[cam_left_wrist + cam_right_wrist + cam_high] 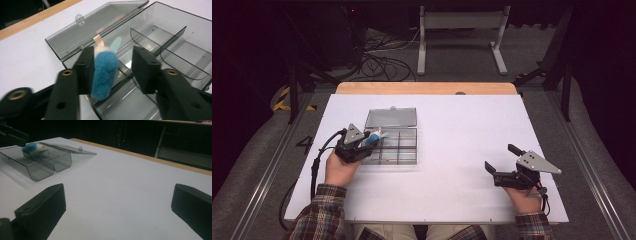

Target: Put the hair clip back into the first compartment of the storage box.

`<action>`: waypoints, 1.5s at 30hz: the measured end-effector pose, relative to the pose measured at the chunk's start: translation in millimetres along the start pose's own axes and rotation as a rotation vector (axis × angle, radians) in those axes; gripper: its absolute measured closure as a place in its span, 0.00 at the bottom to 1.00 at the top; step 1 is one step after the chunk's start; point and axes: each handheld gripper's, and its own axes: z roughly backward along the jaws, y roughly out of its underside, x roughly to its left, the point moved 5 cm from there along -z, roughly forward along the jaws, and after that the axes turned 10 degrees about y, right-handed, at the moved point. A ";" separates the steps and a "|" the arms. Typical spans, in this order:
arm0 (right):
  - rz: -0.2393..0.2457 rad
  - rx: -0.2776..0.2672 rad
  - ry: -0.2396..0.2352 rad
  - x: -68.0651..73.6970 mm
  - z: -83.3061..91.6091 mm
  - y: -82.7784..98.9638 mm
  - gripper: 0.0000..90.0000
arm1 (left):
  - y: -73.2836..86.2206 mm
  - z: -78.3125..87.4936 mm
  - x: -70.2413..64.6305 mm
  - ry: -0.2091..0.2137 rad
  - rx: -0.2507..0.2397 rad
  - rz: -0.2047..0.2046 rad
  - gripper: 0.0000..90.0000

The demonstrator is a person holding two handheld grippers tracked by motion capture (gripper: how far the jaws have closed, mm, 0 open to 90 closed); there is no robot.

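Left gripper (110, 72) over the near-left corner of a smoky clear compartment box (172, 37), jaws parted. Between them a blue felt toy (103, 73), fuzzy, with a white top and a pale teal tip and a peach tab poking up behind. Toy pressed against the left jaw only; a clear gap to the right jaw, so open, not clamped on it. Below the toy, the box's corner compartment; whether the toy rests on a divider or hangs against the jaw, cannot tell.

Seen from the high view: left gripper (368, 141) at the box's left edge, grey three-cornered plate on top, cable trailing back along the left hand (339, 170). Toy (374, 136) showing as a blue spot at the box's upper-left cell. Box (404, 155) lying on the white desk (462, 125), left of centre, lid (391, 118) flung flat back on the far side, curved dividers inside.

Right gripper (501, 161) well apart from all that, low over the desk's right side, held in the right hand (524, 197), jaws spread wide, nothing between them. From the right gripper view: gripper (117, 206) with both black jaws wide apart above bare white desk (120, 185), box (42, 161) far off at upper left with the toy (33, 148) sitting in it, lid (72, 148) lying flat beyond.

Plaid sleeves (319, 212) at the desk's near edge.
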 end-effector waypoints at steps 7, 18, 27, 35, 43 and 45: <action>-0.001 0.003 0.001 0.5 -0.2 0.2 0.00 | -0.5 11.3 1.5 0.020 -0.039 0.021 0.82; 0.002 0.006 0.003 0.6 -0.7 0.6 0.00 | 8.3 6.7 5.2 0.032 0.047 0.045 0.99; 0.002 0.009 0.004 0.6 -0.9 0.8 0.00 | 14.7 -0.4 9.5 0.035 0.098 0.059 1.00; -0.001 0.009 0.004 1.1 -1.0 0.6 0.00 | 16.6 -6.4 12.5 0.030 0.111 0.060 1.00; -0.005 0.007 0.006 0.5 -0.7 0.4 0.00 | 16.6 -10.6 13.3 0.049 0.109 0.068 1.00; -0.002 0.009 0.003 1.2 -1.1 0.5 0.00 | 16.5 -12.3 13.0 0.049 0.111 0.065 1.00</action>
